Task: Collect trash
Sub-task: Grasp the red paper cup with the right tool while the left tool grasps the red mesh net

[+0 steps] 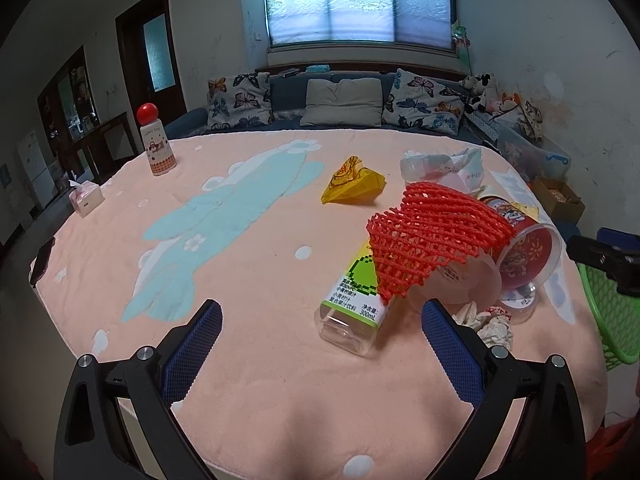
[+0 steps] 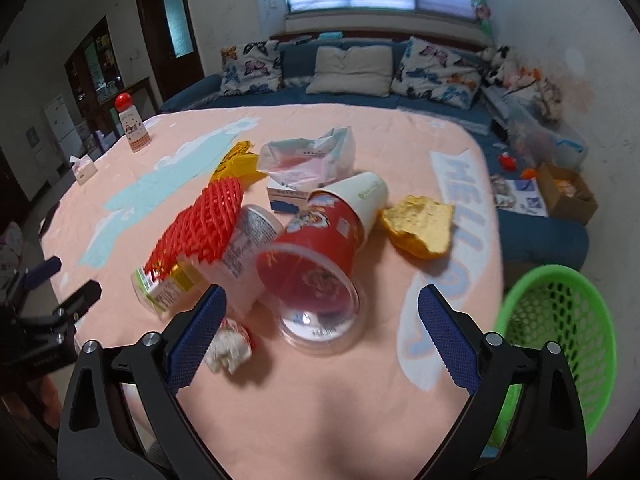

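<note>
Trash lies in a heap on the pink tablecloth [image 1: 248, 264]: a clear bottle with a green label [image 1: 352, 300], a red foam net [image 1: 424, 240] draped over it, a tipped red cup [image 2: 312, 256], a white paper cup [image 2: 366, 196], a crumpled tissue [image 2: 230, 344], a golden wrapper [image 2: 420, 224], a yellow wrapper [image 1: 352, 184] and a plastic bag [image 2: 308, 156]. My left gripper [image 1: 322, 306] is open just short of the bottle's base. My right gripper [image 2: 322, 292] is open, its fingers either side of the red cup's mouth without touching it. A green mesh basket [image 2: 560, 320] stands at the table's right edge.
A red-capped white bottle [image 1: 156, 144] and a tissue box [image 1: 86, 198] stand at the far left of the table. A dark flat object [image 1: 42, 260] lies on the left edge. A blue sofa [image 2: 344, 100] runs behind, and a cardboard box [image 2: 566, 192] sits on the floor.
</note>
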The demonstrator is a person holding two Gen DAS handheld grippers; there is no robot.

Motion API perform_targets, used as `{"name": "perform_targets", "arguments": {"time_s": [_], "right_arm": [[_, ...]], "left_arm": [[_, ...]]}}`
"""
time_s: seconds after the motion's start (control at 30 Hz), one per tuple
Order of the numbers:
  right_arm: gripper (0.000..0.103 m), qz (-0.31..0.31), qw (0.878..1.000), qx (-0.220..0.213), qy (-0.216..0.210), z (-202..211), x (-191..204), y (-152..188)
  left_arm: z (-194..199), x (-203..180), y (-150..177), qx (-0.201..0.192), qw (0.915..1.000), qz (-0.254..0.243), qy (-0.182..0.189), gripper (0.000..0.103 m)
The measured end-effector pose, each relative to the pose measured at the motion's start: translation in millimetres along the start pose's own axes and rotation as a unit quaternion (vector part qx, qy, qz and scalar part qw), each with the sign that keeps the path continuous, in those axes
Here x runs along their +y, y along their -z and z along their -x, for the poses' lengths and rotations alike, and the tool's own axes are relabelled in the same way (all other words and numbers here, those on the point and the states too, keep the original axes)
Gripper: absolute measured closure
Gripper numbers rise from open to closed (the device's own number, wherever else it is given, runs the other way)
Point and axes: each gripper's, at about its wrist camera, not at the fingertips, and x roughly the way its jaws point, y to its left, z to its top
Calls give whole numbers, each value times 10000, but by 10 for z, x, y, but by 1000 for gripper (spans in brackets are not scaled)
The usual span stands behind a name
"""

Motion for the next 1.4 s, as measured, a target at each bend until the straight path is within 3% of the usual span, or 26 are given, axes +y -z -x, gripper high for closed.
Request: {"name": "perform_targets", "arguments": {"time_s": [0.17, 0.23, 0.5, 0.6, 0.67, 0.83, 1.0, 1.17, 1.4], "right_arm": [[14, -195, 9987, 391, -269, -222, -110, -281], [19, -409, 9952, 683, -574, -359, -182, -390], [25, -820, 9794, 1631, -859, -816, -287, -649], [26, -937, 9733, 1951, -768, -993, -347, -648], [26, -1116, 9669, 2096, -933, -1074, -410, -633], [26, -1417, 9534, 2398, -1156, -1221, -509, -564], [30, -1508, 9482, 2460, -1328, -1200, -593, -504], [30, -1325, 9536, 2342, -1355, -1101, -632, -485], [30, -1272, 9546, 2189, -1572, -852, -638, -369]], "left_arm": [[-75, 29, -72, 12, 10000, -17, 19, 6], [-111, 54, -115, 20, 10000, -12, 39, 6], [-250, 129, -291, 92, 9996, 64, 247, 7], [-305, 152, -402, 113, 9991, 28, 400, 7], [-331, 140, -454, 145, 9985, -3, 529, 7], [-408, -2, -648, 357, 9919, -52, 1222, 8], [-487, -295, -840, 546, 9825, -194, 1770, 18], [-641, -522, -952, 835, 9738, -280, 2099, 21], [-899, -813, -1000, 1252, 9695, -439, 2060, 22]]}}
